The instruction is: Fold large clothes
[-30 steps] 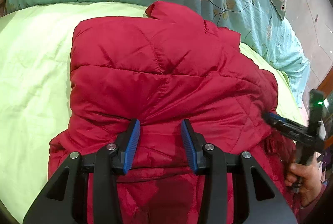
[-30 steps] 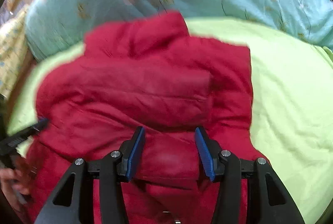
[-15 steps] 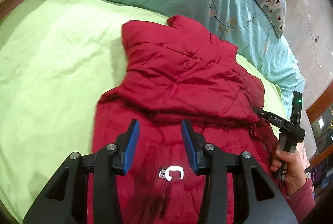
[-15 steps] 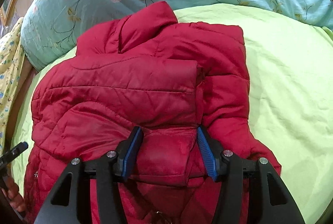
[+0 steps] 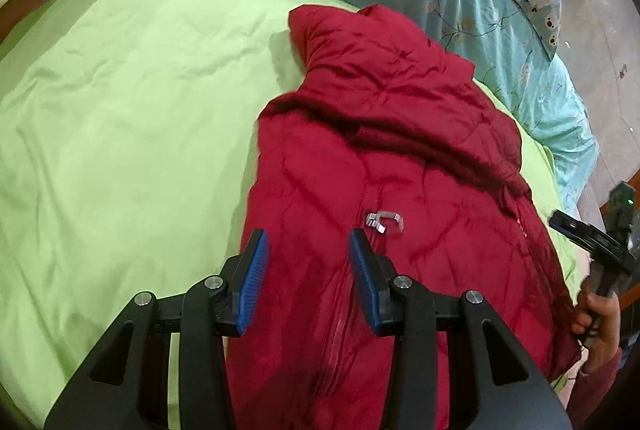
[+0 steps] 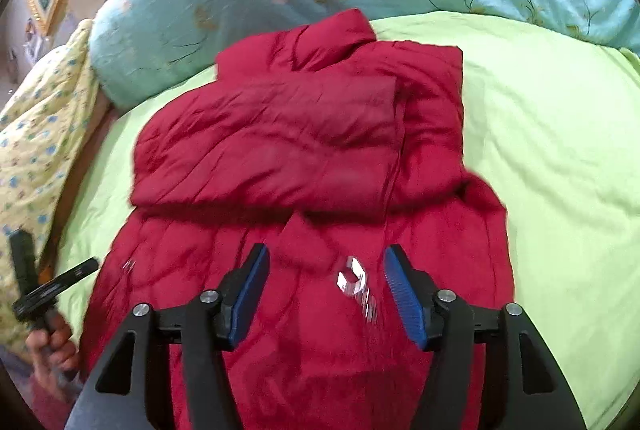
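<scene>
bed (image 6: 560, 158): one, green sheet, filling the frame. red padded jacket (image 6: 304, 158): one, lying on the sheet mid-frame in the right wrist view. its long axis runs from the collar at upper centre down to the hem at the bottom edge; the sleeves are already folded across the chest.

both claws hover over the lower half, the hem directly beneath them. left claw (image 5: 307, 280): jaws apart, nothing pinched, near the jacket's left edge in its view. right claw (image 6: 326, 296): jaws opening, no cloth pressed, over the zip pull (image 6: 352, 280).

count: one jacket, two claws, one zip pull.
</scene>
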`<action>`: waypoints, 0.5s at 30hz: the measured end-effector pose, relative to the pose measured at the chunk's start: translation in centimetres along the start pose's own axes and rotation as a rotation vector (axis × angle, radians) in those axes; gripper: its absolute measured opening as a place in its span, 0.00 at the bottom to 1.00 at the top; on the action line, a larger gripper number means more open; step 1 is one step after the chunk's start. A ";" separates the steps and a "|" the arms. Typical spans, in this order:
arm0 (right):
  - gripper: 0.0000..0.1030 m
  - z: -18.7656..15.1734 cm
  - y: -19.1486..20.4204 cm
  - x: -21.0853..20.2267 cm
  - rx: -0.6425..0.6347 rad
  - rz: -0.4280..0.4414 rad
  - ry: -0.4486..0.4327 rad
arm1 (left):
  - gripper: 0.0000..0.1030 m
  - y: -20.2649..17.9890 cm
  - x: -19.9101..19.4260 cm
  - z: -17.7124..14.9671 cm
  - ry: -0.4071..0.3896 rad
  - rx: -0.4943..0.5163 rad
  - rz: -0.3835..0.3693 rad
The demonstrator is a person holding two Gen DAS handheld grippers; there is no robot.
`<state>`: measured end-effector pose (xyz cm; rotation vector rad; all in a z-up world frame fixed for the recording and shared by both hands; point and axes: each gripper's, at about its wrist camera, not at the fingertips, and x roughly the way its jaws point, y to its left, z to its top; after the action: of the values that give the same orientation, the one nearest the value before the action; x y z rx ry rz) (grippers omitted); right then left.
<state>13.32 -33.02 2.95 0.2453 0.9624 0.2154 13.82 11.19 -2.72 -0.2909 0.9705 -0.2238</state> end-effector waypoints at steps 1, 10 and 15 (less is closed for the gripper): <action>0.65 -0.5 0.0 -0.7 -0.002 -0.003 0.000 | 0.38 0.2 -0.3 -0.4 0.000 -0.004 0.003; 0.75 -5.0 -2.0 -5.7 0.012 -0.094 0.008 | 0.40 1.0 -2.1 -2.8 0.015 -0.018 0.012; 0.85 -7.8 -2.9 -7.0 0.053 -0.169 0.030 | 0.40 1.1 -2.8 -4.2 0.027 -0.007 0.028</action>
<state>3.14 -36.98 3.27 0.2086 1.0142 0.0383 8.85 12.54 -3.11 -0.2811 1.0018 -0.1996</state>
